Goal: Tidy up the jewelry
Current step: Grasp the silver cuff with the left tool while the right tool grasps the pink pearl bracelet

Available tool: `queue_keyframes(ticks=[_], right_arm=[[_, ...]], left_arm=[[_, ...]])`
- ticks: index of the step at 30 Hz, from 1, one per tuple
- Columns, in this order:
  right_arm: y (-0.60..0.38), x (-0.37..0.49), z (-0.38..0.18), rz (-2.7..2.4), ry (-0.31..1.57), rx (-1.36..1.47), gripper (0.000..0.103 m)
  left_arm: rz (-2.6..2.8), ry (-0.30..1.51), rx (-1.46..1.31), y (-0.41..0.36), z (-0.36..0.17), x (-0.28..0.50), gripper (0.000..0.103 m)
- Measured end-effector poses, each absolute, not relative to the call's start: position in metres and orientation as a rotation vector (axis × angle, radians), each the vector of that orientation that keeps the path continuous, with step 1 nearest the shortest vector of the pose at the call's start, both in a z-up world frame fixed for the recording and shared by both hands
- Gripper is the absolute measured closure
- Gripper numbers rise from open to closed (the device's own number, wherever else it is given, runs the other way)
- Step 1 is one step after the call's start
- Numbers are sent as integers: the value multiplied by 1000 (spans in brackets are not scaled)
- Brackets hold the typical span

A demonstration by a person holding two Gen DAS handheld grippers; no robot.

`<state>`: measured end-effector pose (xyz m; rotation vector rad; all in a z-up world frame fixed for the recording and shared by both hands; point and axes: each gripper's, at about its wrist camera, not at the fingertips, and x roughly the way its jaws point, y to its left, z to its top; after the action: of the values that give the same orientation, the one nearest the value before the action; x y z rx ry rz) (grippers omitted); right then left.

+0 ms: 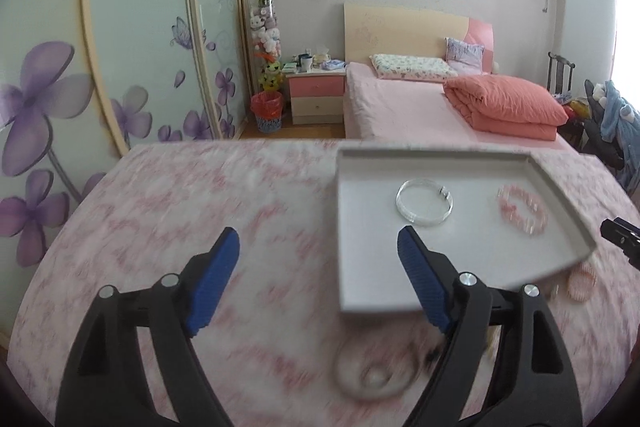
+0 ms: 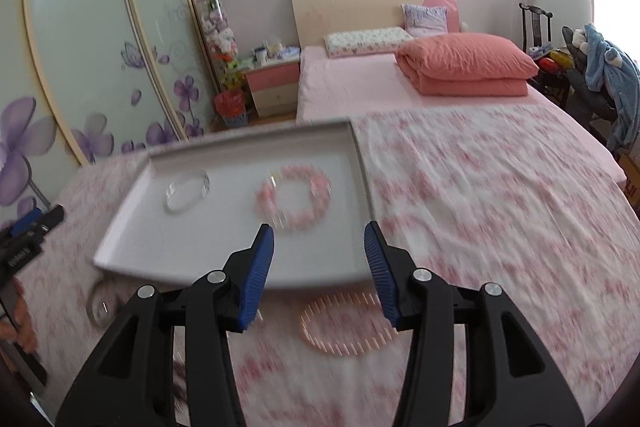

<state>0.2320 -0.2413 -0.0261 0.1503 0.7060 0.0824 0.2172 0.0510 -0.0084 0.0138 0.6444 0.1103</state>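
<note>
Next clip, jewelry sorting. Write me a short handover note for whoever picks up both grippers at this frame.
Left gripper: open, empty, above the cloth left of the tray.
Right gripper: open, empty, over the tray's near edge.
Done: clear bangle and pink beaded bracelet lie in the white tray.
Left: pink ring-shaped piece on the cloth just in front of the tray, and a blurred pale ring near the left gripper. Blur hides finer detail.

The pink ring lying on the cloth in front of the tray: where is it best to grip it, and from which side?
Probably from above: the pink ring lies flat on the cloth, so pinch across its band at the near edge, away from the tray. The right hand-held gripper is open there.
</note>
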Motion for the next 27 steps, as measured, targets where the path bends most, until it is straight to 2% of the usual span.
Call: queue_keyframes(ticks=[6,13,17,20,22,25,27], right_arm=[[-260,216,-51,1,799,96,55],[-262,223,-74,-18,880,88,67],[-257,231,-80,-31,895,76,71],[-253,235,-84,-50,902,52,77],[-251,235,-83,-45,899,41,89],[-247,228,-84,-30,907,31,95],[-246,220,-84,-7,912,37,95]], left_arm=[[116,712,22,71,-30,186,23],[83,796,-8,73,-51,177,23],[57,792,20,64,-53,171,17],[39,795,39,57,-55,169,16],[31,803,46,54,-58,168,15],[18,813,51,49,-60,170,14],[9,819,58,46,-62,171,13]])
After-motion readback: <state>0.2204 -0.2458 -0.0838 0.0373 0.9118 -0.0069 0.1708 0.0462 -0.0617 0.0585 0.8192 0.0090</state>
